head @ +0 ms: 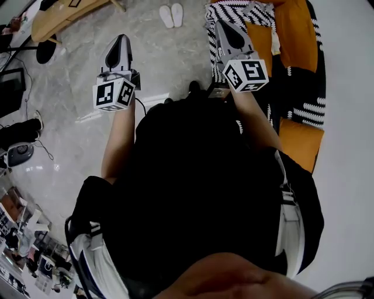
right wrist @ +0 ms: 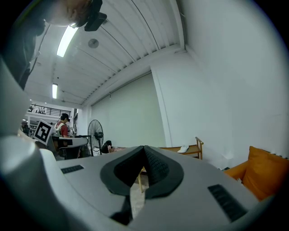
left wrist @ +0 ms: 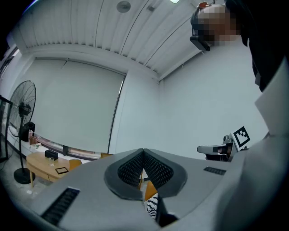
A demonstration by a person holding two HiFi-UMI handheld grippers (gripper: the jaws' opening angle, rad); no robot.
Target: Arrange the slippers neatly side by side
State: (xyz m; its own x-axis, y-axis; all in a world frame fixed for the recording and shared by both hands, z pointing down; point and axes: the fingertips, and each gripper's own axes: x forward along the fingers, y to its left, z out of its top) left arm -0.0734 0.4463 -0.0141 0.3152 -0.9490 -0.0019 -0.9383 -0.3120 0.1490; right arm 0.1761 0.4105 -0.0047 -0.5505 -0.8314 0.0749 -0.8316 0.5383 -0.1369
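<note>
Honestly, left tongs [head: 120, 40] and right tongs [head: 225, 27] are closed empty, so I'd open them nearing the slippers [head: 171, 16] at 12 o'clock.

White slippers [head: 172, 16] paired on grey floor [head: 175, 64], left tool [head: 120, 38] and right tool [head: 223, 24] closed, orange cushions [head: 295, 29] at right

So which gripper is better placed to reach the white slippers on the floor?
Left, narrowly: left gripper hangs over the bare floor where the slippers lie; right gripper is over the striped rug. Both shut, empty.
</note>
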